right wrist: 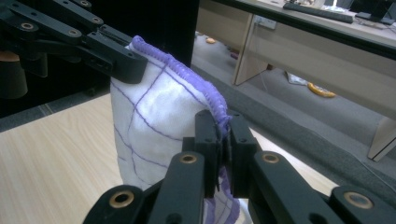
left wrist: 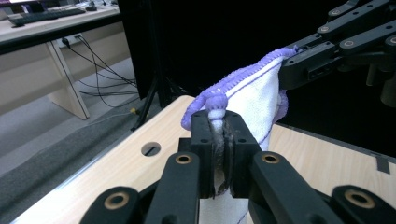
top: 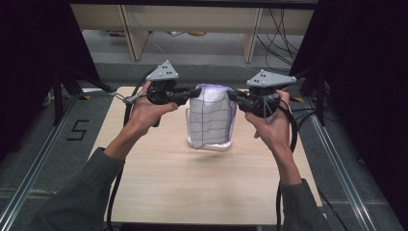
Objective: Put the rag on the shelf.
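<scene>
You have a white cloth (top: pixel 210 120) with thin purple grid lines and a purple stitched hem held up between your two tools, over the far half of the desk (top: pixel 159 192), roughly midway between its left and right edges. Your left hand-held gripper (top: pixel 196 90) is clamped on the cloth's upper left corner: in the left gripper view its jaws stand pressed together on a bunched bit of the hem (left wrist: pixel 218 108), with white fabric pinched between the pads. Your right hand-held gripper (top: pixel 232 94) is clamped the same way on the upper right corner; in the right gripper view the purple hem (right wrist: pixel 219 109) runs straight into the closed jaws, and the gridded cloth (right wrist: pixel 149 126) hangs down on their left.

The top edge of the cloth is stretched between the two grips and sags a little in the middle (the hem curves rather than running taut). The rest of the fabric hangs down from it in a loose, folded drape. In the high view the bottom of the cloth sits close above the wooden surface with a shadow under it; whether it touches the desk you cannot tell from here. Both your hands (top: pixel 144 108) are raised at about the same height, one on either side of the cloth.
</scene>
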A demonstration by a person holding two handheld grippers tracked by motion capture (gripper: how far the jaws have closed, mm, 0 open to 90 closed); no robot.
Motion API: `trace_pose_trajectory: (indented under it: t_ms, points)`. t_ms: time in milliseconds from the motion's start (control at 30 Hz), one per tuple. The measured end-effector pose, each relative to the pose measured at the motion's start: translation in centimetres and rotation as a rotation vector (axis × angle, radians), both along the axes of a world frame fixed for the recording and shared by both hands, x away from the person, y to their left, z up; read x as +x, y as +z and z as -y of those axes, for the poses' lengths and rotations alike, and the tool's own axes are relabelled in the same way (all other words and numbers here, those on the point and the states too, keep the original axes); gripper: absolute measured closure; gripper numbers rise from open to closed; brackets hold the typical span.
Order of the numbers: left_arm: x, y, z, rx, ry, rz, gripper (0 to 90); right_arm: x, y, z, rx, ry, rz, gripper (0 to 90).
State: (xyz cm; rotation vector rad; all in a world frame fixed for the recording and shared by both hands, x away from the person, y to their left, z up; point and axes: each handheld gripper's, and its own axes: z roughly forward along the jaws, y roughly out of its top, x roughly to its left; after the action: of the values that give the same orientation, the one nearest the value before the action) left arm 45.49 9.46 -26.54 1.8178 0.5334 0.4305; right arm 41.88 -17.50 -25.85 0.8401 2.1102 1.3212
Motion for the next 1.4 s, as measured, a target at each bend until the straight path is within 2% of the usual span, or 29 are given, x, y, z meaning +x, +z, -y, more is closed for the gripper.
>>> trace_pose_trajectory:
  t_ms: [200, 300, 367, 467, 567, 733, 767, 833, 867, 900, 1033, 1067, 1167, 1267, 1367, 1400]
  points:
    - [1.4, 1.3, 0.1, -0.022, 0.03, 0.002, 83.6, 1.4, 1.4, -0.1, 0.002, -0.019, 0.008, 85.9]
    - [2.3, 1.7, 0.2, -0.029, 0.045, -0.009, 83.6, 2.1, 1.8, -0.2, 0.006, -0.029, -0.001, 86.0]
    - [3.0, 1.9, 0.2, -0.044, 0.058, -0.016, 83.5, 2.7, 2.1, -0.2, 0.006, -0.032, 0.01, 85.9]
    - [4.4, 1.7, 0.3, -0.077, 0.09, -0.043, 83.5, 3.7, 2.3, -0.4, 0.023, -0.045, -0.003, 85.9]
    - [5.9, 1.1, 0.4, -0.112, 0.116, -0.087, 83.4, 5.0, 2.2, -0.6, 0.014, -0.063, -0.003, 85.9]
    - [8.2, -0.1, 0.5, -0.143, 0.157, -0.143, 83.3, 7.4, 1.4, -0.9, 0.019, -0.089, -0.034, 85.9]
    - [8.5, -0.3, 0.5, -0.145, 0.163, -0.15, 83.3, 7.9, 1.1, -1.0, 0.03, -0.107, -0.057, 85.8]
    - [9.2, -0.8, 0.5, -0.144, 0.172, -0.164, 83.1, 8.9, 0.6, -1.0, 0.03, -0.104, -0.058, 85.8]
    - [9.5, -1.3, 0.6, -0.155, 0.177, -0.173, 83.0, 9.3, 0.4, -1.0, 0.028, -0.12, -0.064, 85.8]
    - [9.7, -1.5, 0.6, -0.148, 0.183, -0.183, 82.9, 9.7, 0.0, -1.2, 0.036, -0.13, -0.085, 85.8]
    - [10.7, -2.6, 0.6, -0.157, 0.195, -0.22, 82.3, 11.1, -1.3, -1.1, 0.042, -0.148, -0.117, 85.8]
    - [10.9, -2.9, 0.7, -0.159, 0.199, -0.221, 81.8, 11.2, -1.6, -1.2, 0.043, -0.16, -0.125, 85.7]
    - [11.4, -3.6, 0.9, -0.131, 0.207, -0.231, 81.5, 11.9, -2.7, -1.1, 0.046, -0.165, -0.139, 85.6]
    - [11.7, -4.2, 1.1, -0.139, 0.204, -0.234, 81.1, 12.4, -3.9, -1.0, 0.05, -0.185, -0.174, 85.5]
    - [11.8, -4.7, 1.2, -0.141, 0.202, -0.232, 81.0, 12.6, -4.8, -0.6, 0.055, -0.191, -0.18, 85.3]
    - [11.9, -5.0, 1.2, -0.129, 0.2, -0.237, 81.0, 12.6, -5.0, -0.7, 0.061, -0.2, -0.193, 85.3]
